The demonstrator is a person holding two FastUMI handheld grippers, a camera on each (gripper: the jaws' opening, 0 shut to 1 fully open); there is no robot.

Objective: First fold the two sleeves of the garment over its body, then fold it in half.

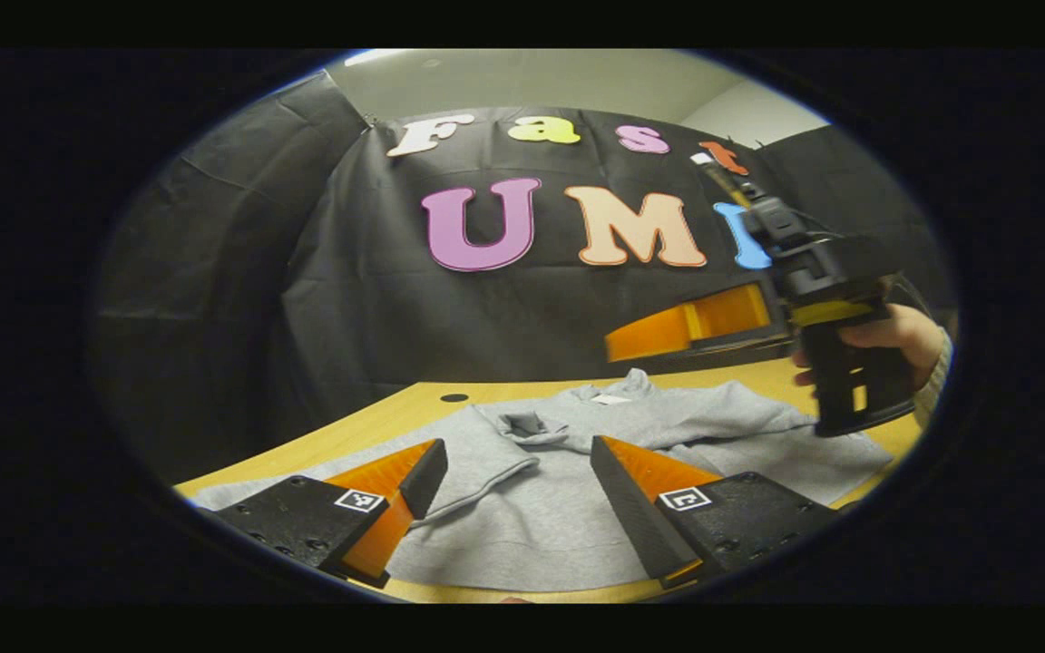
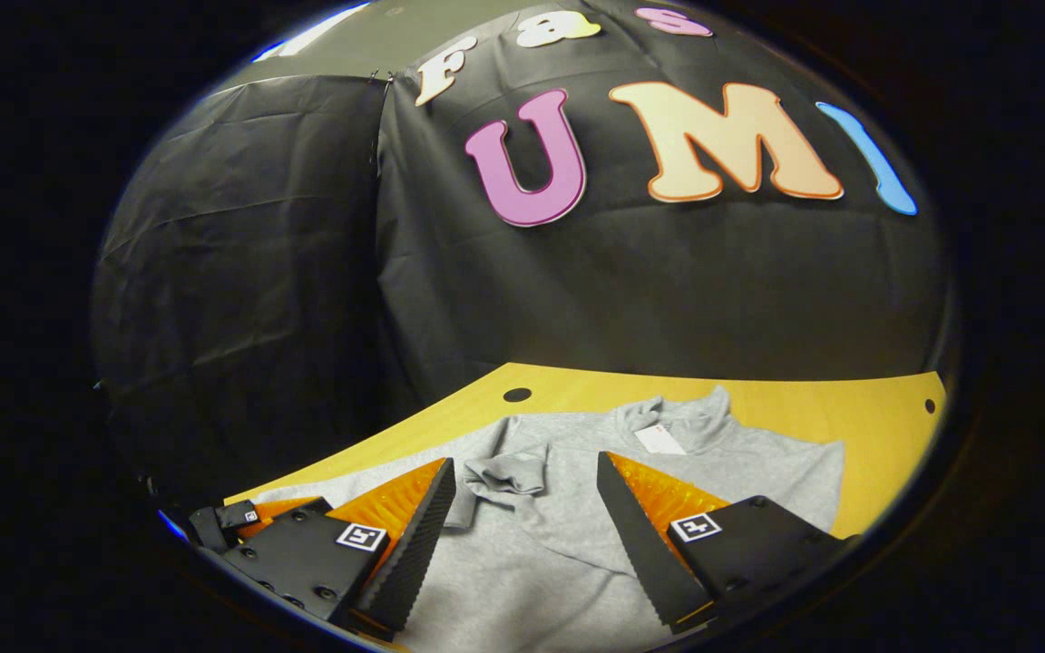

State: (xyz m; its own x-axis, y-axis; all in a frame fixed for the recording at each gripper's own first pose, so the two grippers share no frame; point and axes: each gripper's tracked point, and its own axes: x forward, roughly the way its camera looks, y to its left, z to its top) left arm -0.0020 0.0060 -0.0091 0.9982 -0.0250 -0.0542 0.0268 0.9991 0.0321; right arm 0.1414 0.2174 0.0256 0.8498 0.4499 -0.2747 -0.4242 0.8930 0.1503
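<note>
- The gray sweater (image 1: 559, 472) lies flat on the yellow table (image 2: 867, 408), with its collar (image 2: 677, 413) pointing to 12 o'clock, toward the black cloth wall.
- One sleeve already lies folded over the body. Its cuff (image 2: 509, 473) sits on the chest, at about 10 o'clock from the sweater's middle in the right gripper view.
- The other sleeve looks folded in too, but I cannot tell for sure.
- So I think the sleeve step is done or nearly done. The fold in half is still left.
- The left claw (image 1: 513, 481) hangs above the sweater with its fingers spread wide, holding nothing.
- The right claw (image 2: 522, 508) is also spread wide over the sweater, holding nothing.
- In the left gripper view, the right claw shows at 3 o'clock, up in the air, with a hand (image 1: 894, 336) around its handle.
- There is bare table past the collar at 12 o'clock and at 2 o'clock, so there is room to move.
- The table's near edge is close to the bottom hem at 6 o'clock, so there is little room there.
</note>
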